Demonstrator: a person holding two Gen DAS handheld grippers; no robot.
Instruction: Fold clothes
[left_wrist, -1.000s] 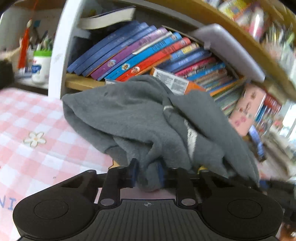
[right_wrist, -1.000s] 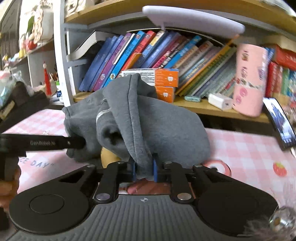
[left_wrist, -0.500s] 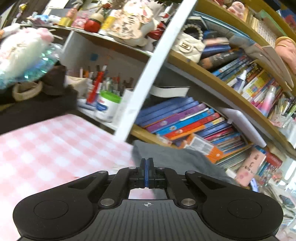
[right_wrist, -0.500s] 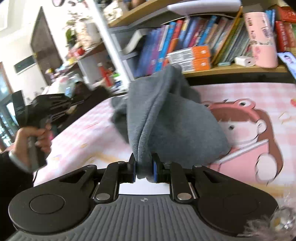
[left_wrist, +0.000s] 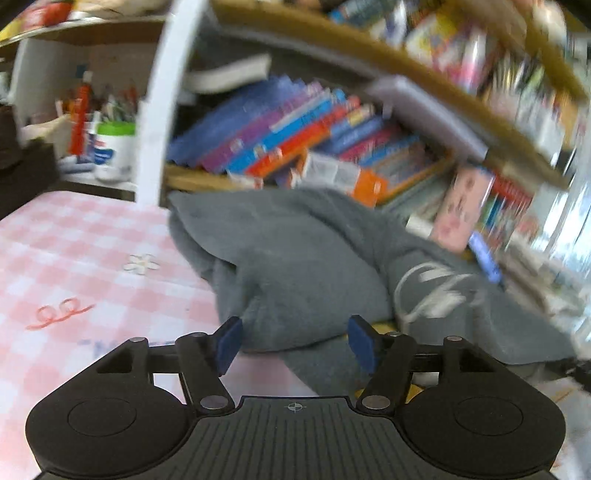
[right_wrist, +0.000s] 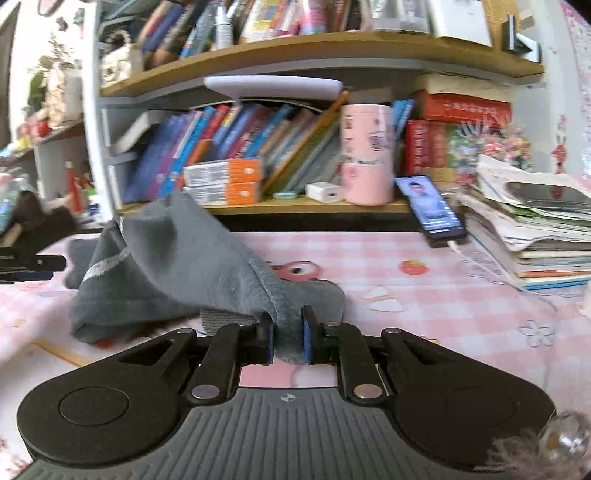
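Note:
A grey fleece garment (right_wrist: 173, 266) with a pale stripe lies bunched on the pink checked tablecloth (right_wrist: 443, 306). My right gripper (right_wrist: 287, 341) is shut on a fold of its edge and holds that part just above the table. In the left wrist view the same garment (left_wrist: 306, 266) lies in front of my left gripper (left_wrist: 293, 341), which is open, with its blue pads on either side of a lump of cloth. The left gripper's fingers (right_wrist: 29, 267) show at the left edge of the right wrist view.
A bookshelf (right_wrist: 295, 206) with leaning books (left_wrist: 280, 144) stands right behind the table. A pink cup (right_wrist: 365, 155), a phone (right_wrist: 432, 210) and a paper stack (right_wrist: 532, 229) stand at the right. A white jar (left_wrist: 112, 151) stands at the back left.
My left gripper let go of the garment, swung up and away shut, then came back down to it and opened. My right gripper kept its hold and lowered the cloth toward the table.

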